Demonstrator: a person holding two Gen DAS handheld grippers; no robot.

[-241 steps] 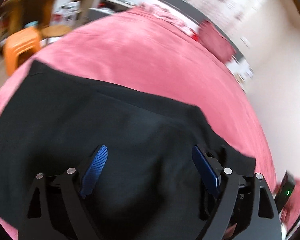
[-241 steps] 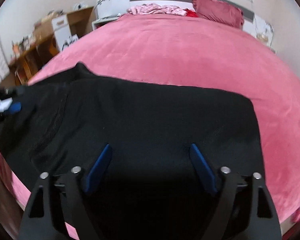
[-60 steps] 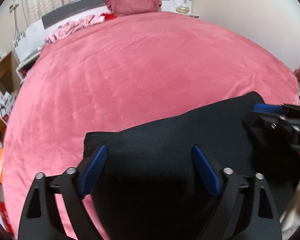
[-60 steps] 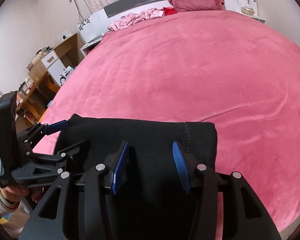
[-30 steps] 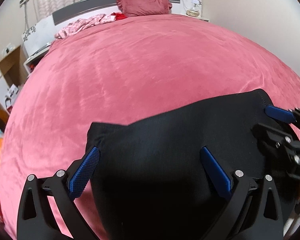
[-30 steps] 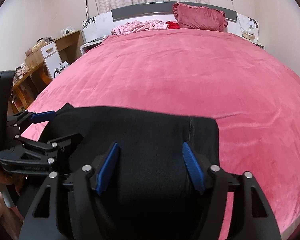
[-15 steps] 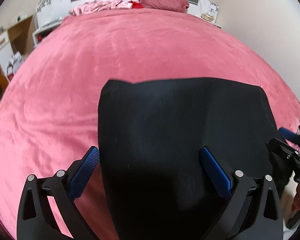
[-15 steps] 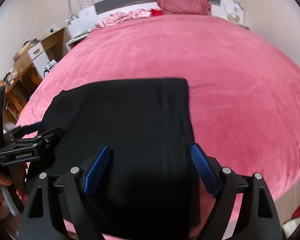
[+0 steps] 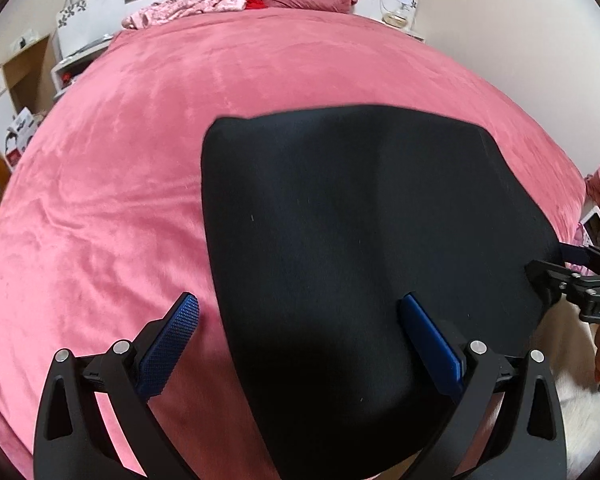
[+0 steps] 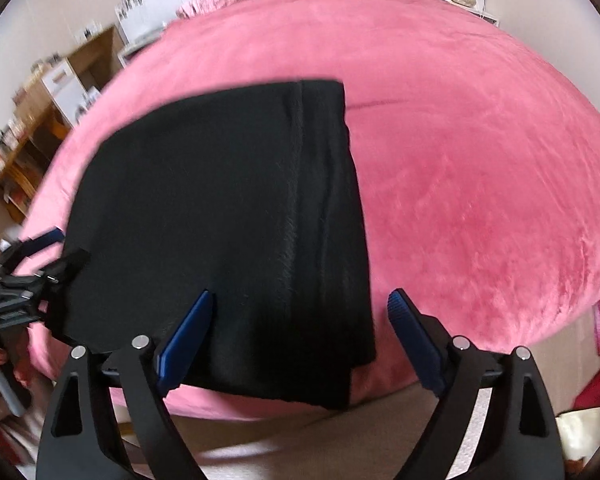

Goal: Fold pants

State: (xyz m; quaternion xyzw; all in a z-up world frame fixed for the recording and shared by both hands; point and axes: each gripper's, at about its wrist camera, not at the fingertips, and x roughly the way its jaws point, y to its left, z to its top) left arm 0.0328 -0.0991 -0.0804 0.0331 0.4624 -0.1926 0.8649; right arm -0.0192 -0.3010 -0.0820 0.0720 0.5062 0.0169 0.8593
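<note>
Fingers: both pairs spread wide, grasping nothing; left gripper [image 9: 298, 338] and right gripper [image 10: 300, 320] hover over the near end of the pants [image 9: 364, 248].
Pants: black folded stack on the pink bed [image 9: 112, 168], near its front edge.
Key relation: long axis runs away from both pairs of fingers; right gripper straddles the right edge, left gripper the left edge, about equally near.
Writing: lettering on the far gripper body, too small to read.

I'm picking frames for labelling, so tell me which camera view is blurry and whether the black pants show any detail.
Left wrist view: sharp, pants nearly featureless black. Right wrist view: motion-blurred toward the left edge, yet a seam shows on the pants.
</note>
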